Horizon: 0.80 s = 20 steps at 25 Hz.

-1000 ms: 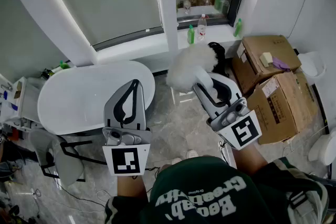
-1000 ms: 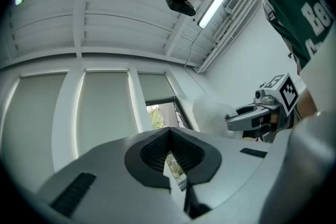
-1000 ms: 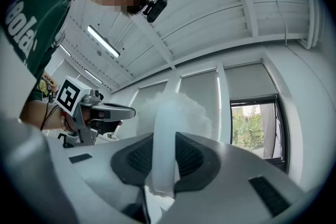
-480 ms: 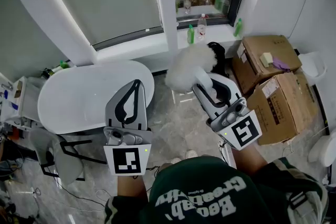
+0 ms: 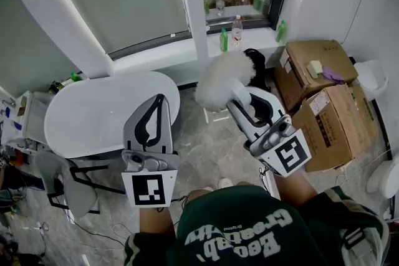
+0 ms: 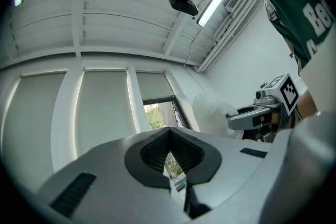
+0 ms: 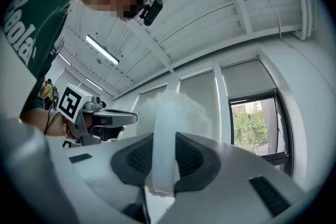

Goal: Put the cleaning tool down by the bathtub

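Bathroom, white bathtub [image 5: 87, 118]; left tongs [image 5: 161, 98] together; right tongs [image 5: 235, 89] clamp fluffy duster [image 5: 218, 79].

Two cardboard boxes [image 5: 324, 115], green bottle [image 5: 224, 40] and clear bottle [image 5: 237, 30] on windowsill [image 5: 257, 40]

The head view looks steeply down on the left gripper [image 5: 159, 99], the right gripper [image 5: 244, 96] and the bathtub [image 5: 93, 115]. Each gripper view sits close behind its jaws, tilted up toward ceiling [image 6: 105, 18] and window [image 7: 257, 123], and catches the other gripper.
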Tool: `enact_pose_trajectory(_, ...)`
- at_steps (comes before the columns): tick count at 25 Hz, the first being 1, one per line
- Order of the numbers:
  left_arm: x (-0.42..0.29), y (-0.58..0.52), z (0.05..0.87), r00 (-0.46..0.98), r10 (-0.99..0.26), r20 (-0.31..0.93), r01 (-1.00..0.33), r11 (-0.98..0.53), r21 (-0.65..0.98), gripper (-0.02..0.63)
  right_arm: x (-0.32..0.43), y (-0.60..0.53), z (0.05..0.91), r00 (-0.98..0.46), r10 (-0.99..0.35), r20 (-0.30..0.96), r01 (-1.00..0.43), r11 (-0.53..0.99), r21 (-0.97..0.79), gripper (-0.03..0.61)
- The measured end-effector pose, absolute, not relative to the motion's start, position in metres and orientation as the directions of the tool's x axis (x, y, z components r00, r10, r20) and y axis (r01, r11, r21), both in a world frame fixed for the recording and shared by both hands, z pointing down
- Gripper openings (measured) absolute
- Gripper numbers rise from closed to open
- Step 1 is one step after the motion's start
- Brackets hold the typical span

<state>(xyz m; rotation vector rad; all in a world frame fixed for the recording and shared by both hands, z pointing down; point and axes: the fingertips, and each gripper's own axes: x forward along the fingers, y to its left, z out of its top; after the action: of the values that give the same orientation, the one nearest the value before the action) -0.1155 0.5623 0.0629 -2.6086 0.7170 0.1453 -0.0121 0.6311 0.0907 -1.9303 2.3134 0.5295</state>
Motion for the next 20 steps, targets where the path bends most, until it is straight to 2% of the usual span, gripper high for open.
enact_pose_trajectory(5, -0.109, 0.577, 0.068, 0.859, -0.471, -0.203, -0.512, -0.769, -0.382, 0.003, -0.007, 0.648, 0.092, -0.218, -0.922, -0.320, -0.964, 0.151, 0.221, 0.091)
enact_pose_trajectory(9, -0.105, 0.591, 0.072, 0.864, -0.467, -0.190, -0.503, -0.775, -0.382, 0.003, -0.001, 0.660, 0.104, -0.192, -0.939, -0.285, -0.973, 0.145, 0.178, 0.091)
enact_pose_trajectory(20, -0.100, 0.602, 0.078, 0.862, -0.476, -0.175, -0.505, -0.776, -0.377, 0.003, 0.003, 0.675, 0.109, -0.198, -0.932, -0.302, -0.974, 0.152, 0.171, 0.091)
